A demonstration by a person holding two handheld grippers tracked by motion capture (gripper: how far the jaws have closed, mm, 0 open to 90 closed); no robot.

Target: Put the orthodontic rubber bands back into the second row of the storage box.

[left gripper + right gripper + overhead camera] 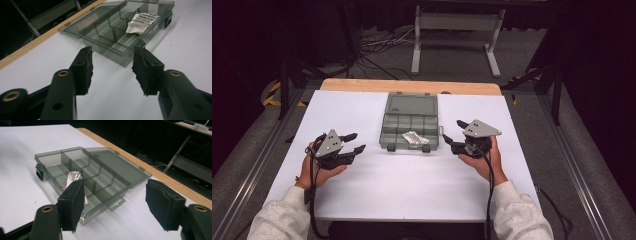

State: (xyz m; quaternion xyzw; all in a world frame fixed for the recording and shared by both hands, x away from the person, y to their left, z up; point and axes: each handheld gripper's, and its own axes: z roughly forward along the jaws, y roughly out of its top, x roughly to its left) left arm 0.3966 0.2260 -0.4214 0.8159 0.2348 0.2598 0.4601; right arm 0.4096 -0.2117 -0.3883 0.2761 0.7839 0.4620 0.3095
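Note:
A smoke-grey clear compartment box (387,131) lies open at the middle of the white table, its lid (411,106) folded flat toward the far side. A crumpled white printed packet (414,138) rests in a front compartment, right of centre. My left gripper (357,141) hovers left of the box, jaws open and empty, pointing at the box's near left corner (117,56). My right gripper (453,130) sits just right of the box, also open with nothing between its pads. In the right gripper view the packet (73,177) shows behind the left pad (73,205).
The white table sheet (402,185) stretches toward me from the box. A wooden strip (412,86) marks the far table edge. Behind it stand a white metal frame (457,30) and floor cables (382,47). Dark rails run along both sides.

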